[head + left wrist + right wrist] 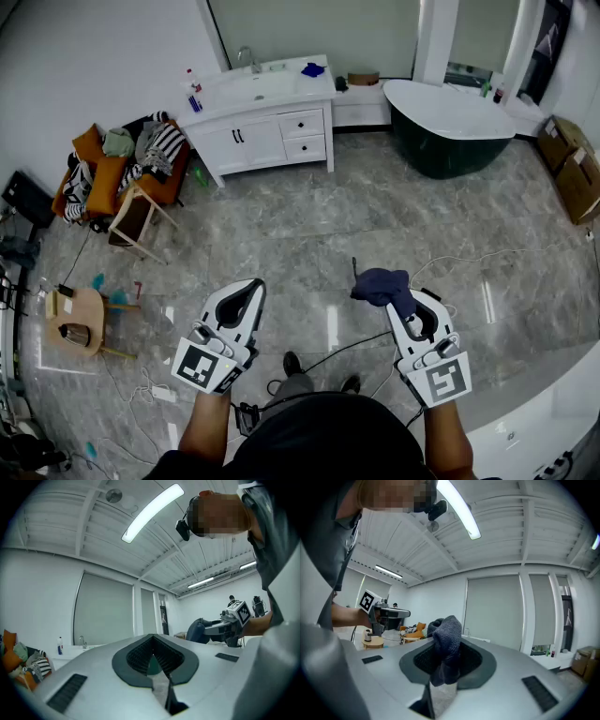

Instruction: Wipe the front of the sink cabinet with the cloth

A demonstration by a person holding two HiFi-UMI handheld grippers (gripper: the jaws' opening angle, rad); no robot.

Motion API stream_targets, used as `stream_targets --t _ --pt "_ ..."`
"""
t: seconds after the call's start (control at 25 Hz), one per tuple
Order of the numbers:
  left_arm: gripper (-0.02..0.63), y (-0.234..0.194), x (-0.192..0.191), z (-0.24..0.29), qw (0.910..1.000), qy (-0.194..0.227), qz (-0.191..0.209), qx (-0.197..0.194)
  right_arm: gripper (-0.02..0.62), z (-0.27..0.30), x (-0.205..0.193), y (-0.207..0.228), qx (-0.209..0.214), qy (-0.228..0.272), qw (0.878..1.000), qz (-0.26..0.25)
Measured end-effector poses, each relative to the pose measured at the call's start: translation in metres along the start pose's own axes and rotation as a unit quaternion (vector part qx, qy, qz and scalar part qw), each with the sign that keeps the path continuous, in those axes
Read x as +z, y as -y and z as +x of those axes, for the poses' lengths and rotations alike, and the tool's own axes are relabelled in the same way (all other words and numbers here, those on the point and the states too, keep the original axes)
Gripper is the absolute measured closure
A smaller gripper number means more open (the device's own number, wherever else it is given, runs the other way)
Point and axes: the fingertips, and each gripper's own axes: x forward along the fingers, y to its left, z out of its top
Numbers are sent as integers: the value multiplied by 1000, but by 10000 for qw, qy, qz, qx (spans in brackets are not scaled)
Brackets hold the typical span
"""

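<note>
Jaws of right gripper (403, 302) clench the dark blue cloth (381, 284), which is bunched at their tips. Left gripper (249, 286) jaws are pressed together with nothing between. Both hang over the grey floor (281, 234), well apart from the white sink cabinet (267, 136) at the far wall.

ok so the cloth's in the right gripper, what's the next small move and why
Probably step forward toward the sink cabinet. The right gripper is shut on the cloth, but the cabinet stands far across the floor, well out of reach, so no wiping can start from here.
</note>
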Motion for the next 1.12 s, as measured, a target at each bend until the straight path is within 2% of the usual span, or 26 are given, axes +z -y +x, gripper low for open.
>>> stream_targets --t 0.48,0.64,0.84,0.96,1.12 --pt "601 -110 -15 -27 9999 -56 -85 -61 517 93 11 -58 -101 -240 9996 80" --pt "601 -145 -26 -43 9998 -39 -178 -70 515 123 14 -81 -193 -174 9994 223" --pt "601 -175 -35 -60 9998 -36 -189 -94 515 146 26 -101 -283 -36 9988 403" --pt "601 -193 -34 -62 9999 18 -152 -41 514 162 34 -111 -258 -75 9991 338" --pt "601 -214 -39 -70 9994 58 -337 105 514 187 39 -124 -153 -157 9995 232"
